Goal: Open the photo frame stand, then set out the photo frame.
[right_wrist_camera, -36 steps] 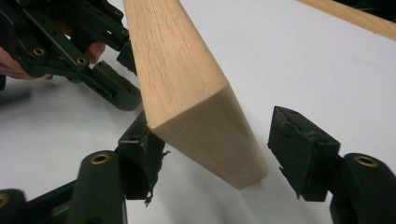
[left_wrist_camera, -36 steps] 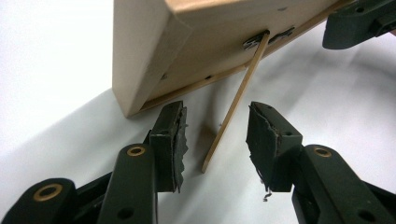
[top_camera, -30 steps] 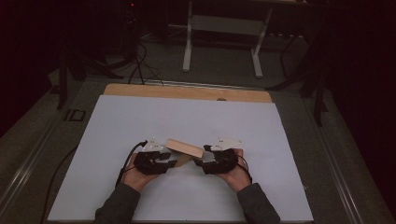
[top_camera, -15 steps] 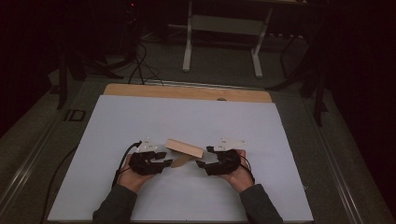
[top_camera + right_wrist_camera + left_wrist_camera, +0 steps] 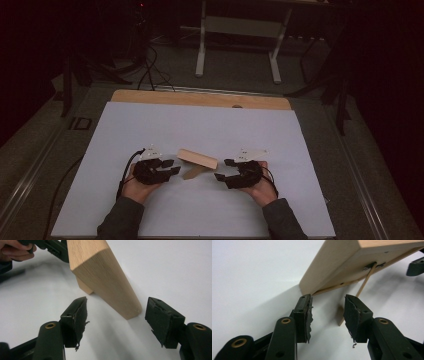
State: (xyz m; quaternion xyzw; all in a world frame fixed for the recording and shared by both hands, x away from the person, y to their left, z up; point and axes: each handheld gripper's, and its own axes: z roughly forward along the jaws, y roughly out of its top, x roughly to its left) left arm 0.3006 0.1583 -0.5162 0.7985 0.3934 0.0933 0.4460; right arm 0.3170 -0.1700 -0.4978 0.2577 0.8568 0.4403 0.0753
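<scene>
Table (image 5: pixel 210 125): a white sheet covered the table, with a bare wooden strip along its far edge; the wooden stand stood near the middle of the sheet, toward the person's side.
Wooden stand (image 5: pixel 198 159): a light wooden block, tilted and propped on a thin rear leg (image 5: pixel 364 282) hinged under it; it stood free on the sheet, between the two tools.
Left tool (image 5: pixel 167 167): it sat just left of the stand, jaws moderately apart with nothing between them; in the left gripper view the fingertips (image 5: pixel 305 312) lay just short of the block's lower corner, not touching.
Right tool (image 5: pixel 224 169): it sat just right of the stand, jaws wide and just closing a little, the block's end ahead of them and untouched by the pads (image 5: pixel 77 315).
Step in hand: seemingly the stand had been set down and let go, or was about to be regripped; which one I cannot tell.
Next move: any regrip would call for closing squarely on the block's ends without knocking the leg flat.
Open room: bare sheet lay all around the stand, its edges well apart from it.
</scene>
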